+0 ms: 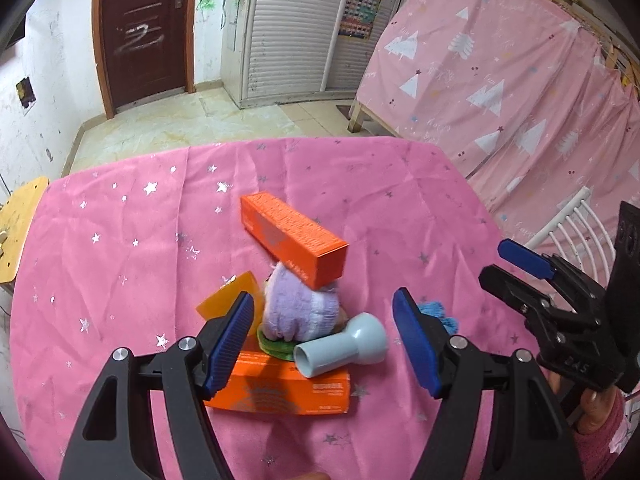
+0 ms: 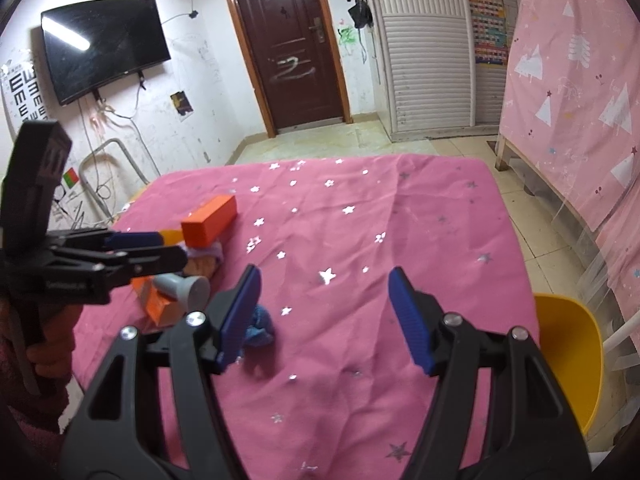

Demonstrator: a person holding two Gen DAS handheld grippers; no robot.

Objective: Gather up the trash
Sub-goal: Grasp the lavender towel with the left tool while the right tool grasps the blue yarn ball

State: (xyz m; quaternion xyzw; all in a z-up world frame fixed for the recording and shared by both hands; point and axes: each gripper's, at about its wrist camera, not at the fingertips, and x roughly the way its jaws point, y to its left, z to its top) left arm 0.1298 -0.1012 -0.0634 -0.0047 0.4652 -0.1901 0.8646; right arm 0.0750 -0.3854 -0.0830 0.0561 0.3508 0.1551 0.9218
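A pile sits on the pink starred tablecloth (image 1: 120, 248): a long orange box (image 1: 294, 236) leans on a purple plush toy (image 1: 298, 308), a second orange box (image 1: 280, 390) lies flat in front, a grey-blue tube piece (image 1: 340, 344) rests on it, and an amber plastic piece (image 1: 232, 300) lies at the left. A blue fabric scrap (image 1: 438, 314) lies at the right; it also shows in the right wrist view (image 2: 260, 326). My left gripper (image 1: 324, 344) is open and empty, hovering over the pile. My right gripper (image 2: 322, 316) is open and empty, over bare cloth beside the scrap.
A yellow chair (image 2: 568, 360) stands at the table's right side, a wooden stool (image 1: 18, 232) at its left. A white rack (image 1: 572, 224) and a pink curtained frame (image 1: 500, 80) stand at the right. A door (image 2: 292, 48) and tiled floor lie beyond.
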